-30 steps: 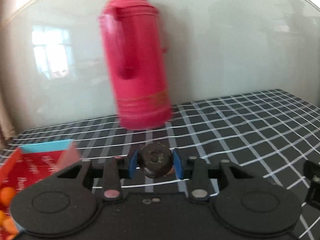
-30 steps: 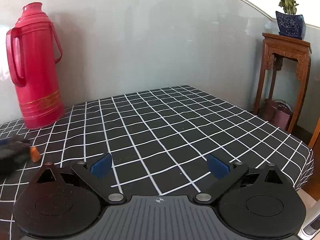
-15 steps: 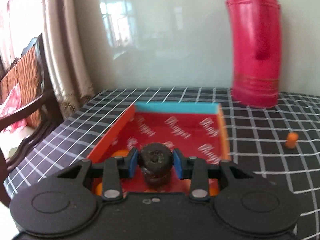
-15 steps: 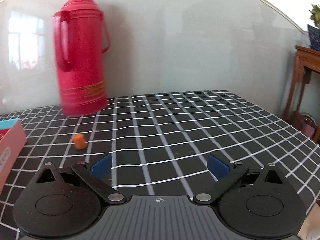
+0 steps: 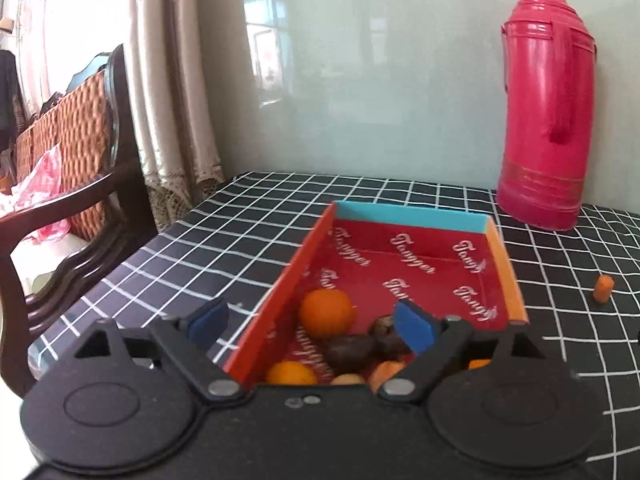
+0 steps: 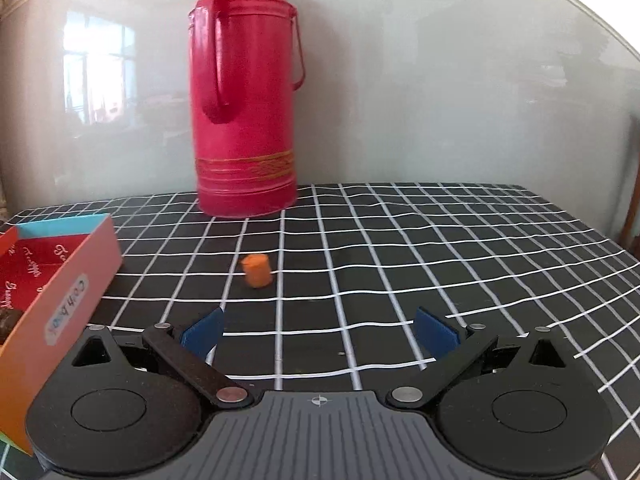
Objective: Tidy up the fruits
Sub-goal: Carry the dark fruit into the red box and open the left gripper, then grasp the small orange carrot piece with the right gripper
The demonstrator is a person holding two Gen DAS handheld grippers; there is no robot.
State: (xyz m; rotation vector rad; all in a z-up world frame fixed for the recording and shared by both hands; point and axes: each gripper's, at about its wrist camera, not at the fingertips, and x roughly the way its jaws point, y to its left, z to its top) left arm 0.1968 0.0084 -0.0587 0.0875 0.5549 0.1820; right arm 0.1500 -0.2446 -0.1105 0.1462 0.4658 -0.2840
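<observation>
Between the fingers of the left gripper (image 5: 310,326), one red box (image 5: 412,222) is seen, in which two oranges (image 5: 326,312) and two dark fruits (image 5: 348,354) are counted. One red thermos (image 6: 244,92) and one small orange piece (image 6: 257,270) are counted ahead of the right gripper (image 6: 318,330).

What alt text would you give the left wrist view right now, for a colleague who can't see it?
The left gripper hangs open over the near end of a red cardboard box holding oranges and dark brown fruits. A small orange piece lies on the black checked tablecloth right of the box, with a red thermos behind.
</observation>
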